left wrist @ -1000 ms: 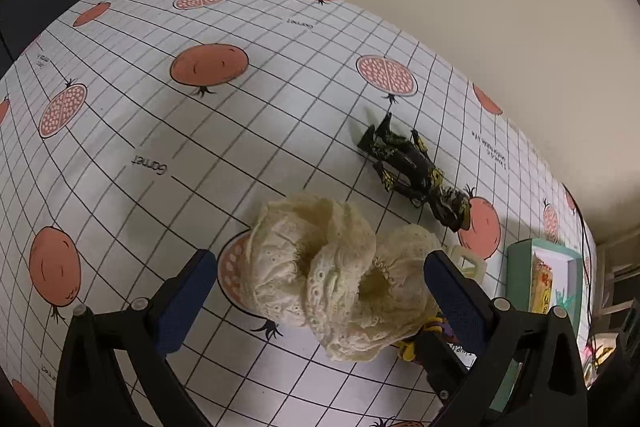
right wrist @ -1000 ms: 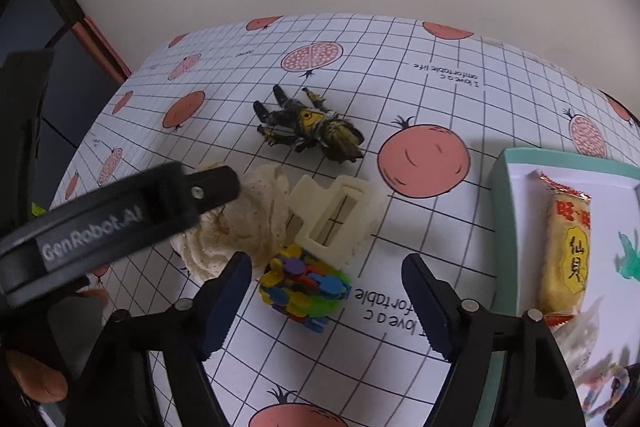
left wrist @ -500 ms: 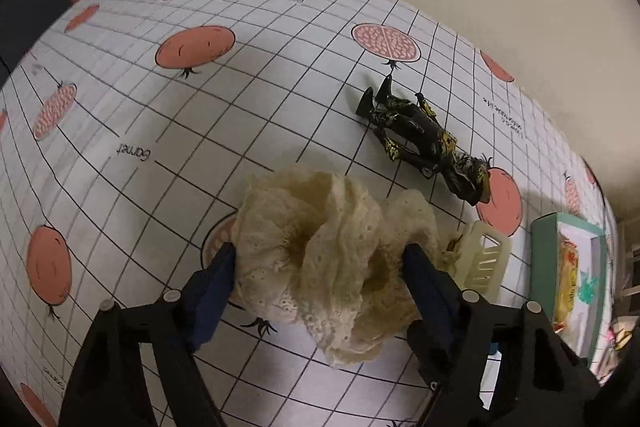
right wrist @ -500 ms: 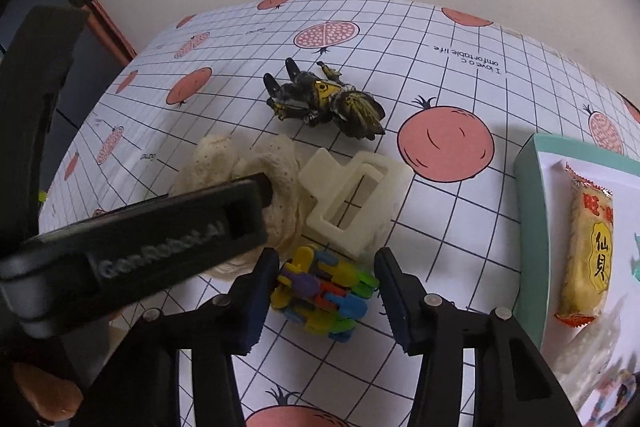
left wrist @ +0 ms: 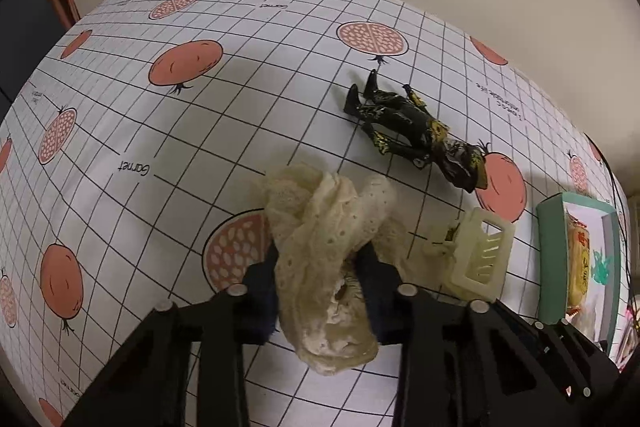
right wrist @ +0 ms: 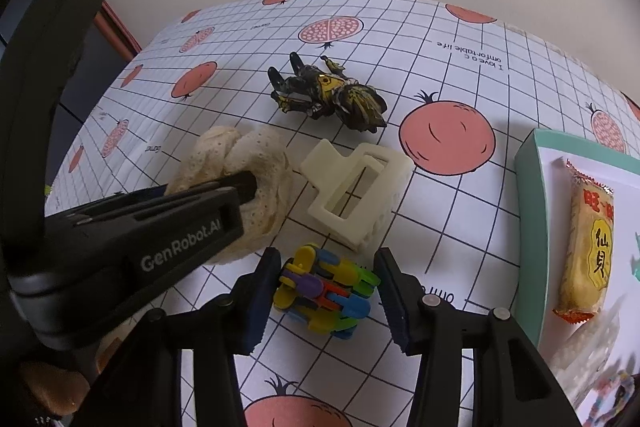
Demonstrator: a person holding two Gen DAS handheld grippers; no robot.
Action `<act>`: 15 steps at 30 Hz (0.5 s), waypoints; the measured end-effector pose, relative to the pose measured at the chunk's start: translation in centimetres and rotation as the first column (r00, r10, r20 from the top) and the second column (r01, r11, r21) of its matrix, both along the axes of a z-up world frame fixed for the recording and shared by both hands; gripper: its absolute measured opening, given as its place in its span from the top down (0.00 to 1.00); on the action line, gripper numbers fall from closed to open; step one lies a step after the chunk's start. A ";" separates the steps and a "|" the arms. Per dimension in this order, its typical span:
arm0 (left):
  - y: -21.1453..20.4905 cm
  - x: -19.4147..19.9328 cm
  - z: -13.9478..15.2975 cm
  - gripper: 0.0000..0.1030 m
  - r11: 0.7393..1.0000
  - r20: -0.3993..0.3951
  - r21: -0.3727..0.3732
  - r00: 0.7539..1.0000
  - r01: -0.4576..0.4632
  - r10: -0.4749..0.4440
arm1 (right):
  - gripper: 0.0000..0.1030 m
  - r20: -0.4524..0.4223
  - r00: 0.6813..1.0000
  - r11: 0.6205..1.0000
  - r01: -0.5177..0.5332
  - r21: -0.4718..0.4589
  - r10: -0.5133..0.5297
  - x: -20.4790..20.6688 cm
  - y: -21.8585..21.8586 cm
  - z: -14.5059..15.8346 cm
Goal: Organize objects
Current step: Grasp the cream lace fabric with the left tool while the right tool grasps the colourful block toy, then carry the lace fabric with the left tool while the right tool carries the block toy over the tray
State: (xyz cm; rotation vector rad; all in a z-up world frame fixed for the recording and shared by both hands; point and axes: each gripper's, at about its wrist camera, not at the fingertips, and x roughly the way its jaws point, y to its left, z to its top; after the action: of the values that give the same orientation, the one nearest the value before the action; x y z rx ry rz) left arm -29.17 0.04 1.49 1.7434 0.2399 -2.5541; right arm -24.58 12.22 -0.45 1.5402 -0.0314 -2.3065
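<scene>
Lace scrunchie (left wrist: 324, 251) pinched in left claw (left wrist: 320, 267)

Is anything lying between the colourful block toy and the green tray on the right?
Nothing visible does. The block toy sits between the right gripper fingers, and only bare tablecloth lies toward the tray. The hair clip sits behind that path.

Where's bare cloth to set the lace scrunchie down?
Open tablecloth lies left of the lace scrunchie and black figure. Crowded on the right: hair clip, colourful toy, teal tray.
</scene>
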 end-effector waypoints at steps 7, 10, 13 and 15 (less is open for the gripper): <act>-0.2 -0.1 0.2 0.75 1.000 -0.004 0.025 1.000 -0.004 0.004 | 0.51 0.007 1.000 1.000 -0.003 -0.020 0.003 0.2 0.1 0.4; -0.6 -0.1 0.7 0.76 1.000 -0.015 0.029 1.000 -0.011 0.011 | 0.51 0.000 1.000 1.000 -0.006 -0.026 0.006 0.4 0.2 1.0; -1.0 -0.1 1.8 0.77 0.999 -0.042 0.037 0.999 -0.019 0.020 | 0.51 -0.015 1.000 0.999 -0.008 -0.031 0.007 0.6 0.3 1.7; -0.8 0.0 2.5 0.77 0.999 -0.057 0.045 0.998 -0.022 0.025 | 0.51 -0.023 1.000 0.999 -0.007 -0.035 0.006 0.7 0.4 2.2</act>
State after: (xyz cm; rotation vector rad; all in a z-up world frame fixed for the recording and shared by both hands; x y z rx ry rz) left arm -29.15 -0.76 4.01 1.6723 0.3198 -2.6043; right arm -23.91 12.67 1.72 1.4942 -0.0600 -2.3064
